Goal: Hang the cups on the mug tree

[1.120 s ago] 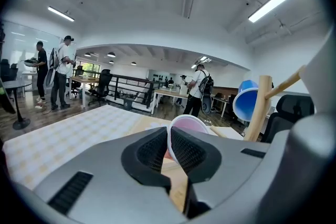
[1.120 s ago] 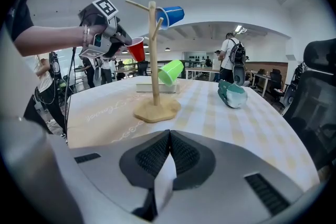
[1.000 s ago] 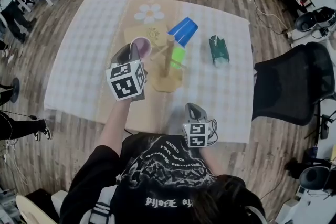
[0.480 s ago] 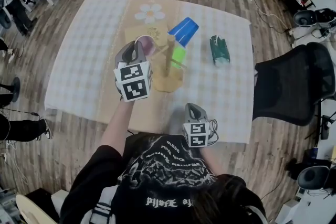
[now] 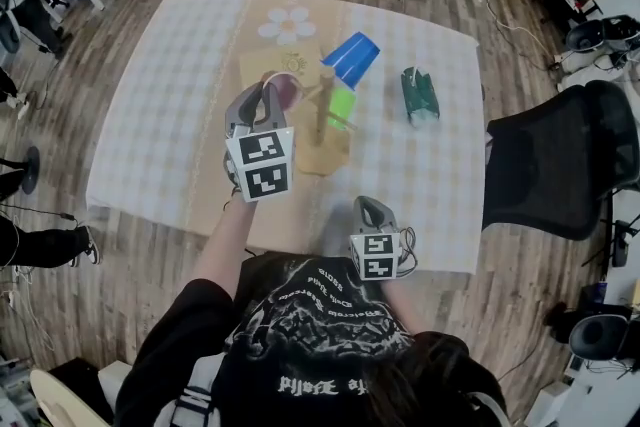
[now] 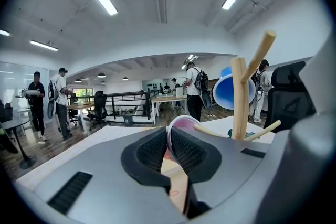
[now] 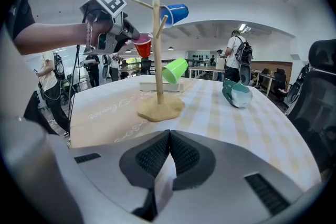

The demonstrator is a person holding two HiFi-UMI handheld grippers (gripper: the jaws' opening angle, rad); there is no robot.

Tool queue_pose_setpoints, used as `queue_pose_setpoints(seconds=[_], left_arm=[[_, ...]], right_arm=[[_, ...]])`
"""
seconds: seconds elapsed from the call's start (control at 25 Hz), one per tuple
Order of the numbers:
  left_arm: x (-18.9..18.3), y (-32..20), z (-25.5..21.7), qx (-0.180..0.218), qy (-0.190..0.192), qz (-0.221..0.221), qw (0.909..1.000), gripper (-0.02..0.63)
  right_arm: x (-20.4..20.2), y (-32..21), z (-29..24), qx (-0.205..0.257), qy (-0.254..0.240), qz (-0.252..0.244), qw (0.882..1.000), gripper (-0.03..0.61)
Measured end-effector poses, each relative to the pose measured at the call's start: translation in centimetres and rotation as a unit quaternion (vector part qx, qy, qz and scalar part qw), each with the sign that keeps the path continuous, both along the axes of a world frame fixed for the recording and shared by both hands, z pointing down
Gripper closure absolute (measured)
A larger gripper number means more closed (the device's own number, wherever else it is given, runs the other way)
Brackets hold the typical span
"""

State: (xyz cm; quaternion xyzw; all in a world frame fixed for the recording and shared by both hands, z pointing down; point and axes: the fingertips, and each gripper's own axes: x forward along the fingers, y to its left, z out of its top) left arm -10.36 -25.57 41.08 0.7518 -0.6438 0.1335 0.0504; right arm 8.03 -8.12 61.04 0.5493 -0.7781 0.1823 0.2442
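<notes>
red cup (image 7: 143,45): it's off the table in your left gripper, mouth upward, just left of the mug tree's trunk and under its top left peg. in the left gripper view a lower peg's tip sits at the cup's rim; i cannot tell whether they touch.
left gripper (image 6: 169,136): raised over the near left part of the tree's base. its fingers pinch the cup's wall, one pad inside and one outside.
mug tree (image 7: 157,50): upright on its tan base, about mid table, on the beige runner.
blue cup (image 5: 350,58): hung on a high peg on the far right side of the tree, tilted with its mouth showing.
green cup (image 7: 175,70): hung on a lower peg on the right side, tilted.
teal cup (image 5: 417,95): lying on its side on the checked cloth, right of the tree and well apart from it.
right gripper (image 7: 169,139): held low at the table's near edge, aimed at the tree. its fingers are pressed together with nothing between them.
table (image 5: 150,115): covered by the pale checked cloth.
black chair (image 5: 555,160): beside the table's right edge.
</notes>
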Motion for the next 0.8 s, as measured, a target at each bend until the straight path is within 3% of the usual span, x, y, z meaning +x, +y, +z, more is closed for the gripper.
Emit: queue_pose_setpoints(seconds=[0.24,0.44,0.8], left_arm=[[0.4,0.5,-0.3,0.009,-0.015,0.010,0.9998,0.571],[1.0,0.9,-0.7,0.030,-0.051,0.024,0.9980,0.571],[1.6,1.2,-1.0,0.034,-0.051,0.040,0.9973,0.571]], right_arm=[[-0.2,0.1,-0.3,-0.001,0.001,-0.003,1.000,0.571],[-0.2,0.2,-0.4,-0.001,0.004,-0.002,1.000,0.571],[-0.4,0.1,-0.5,-0.001,0.006,-0.006,1.000,0.571]])
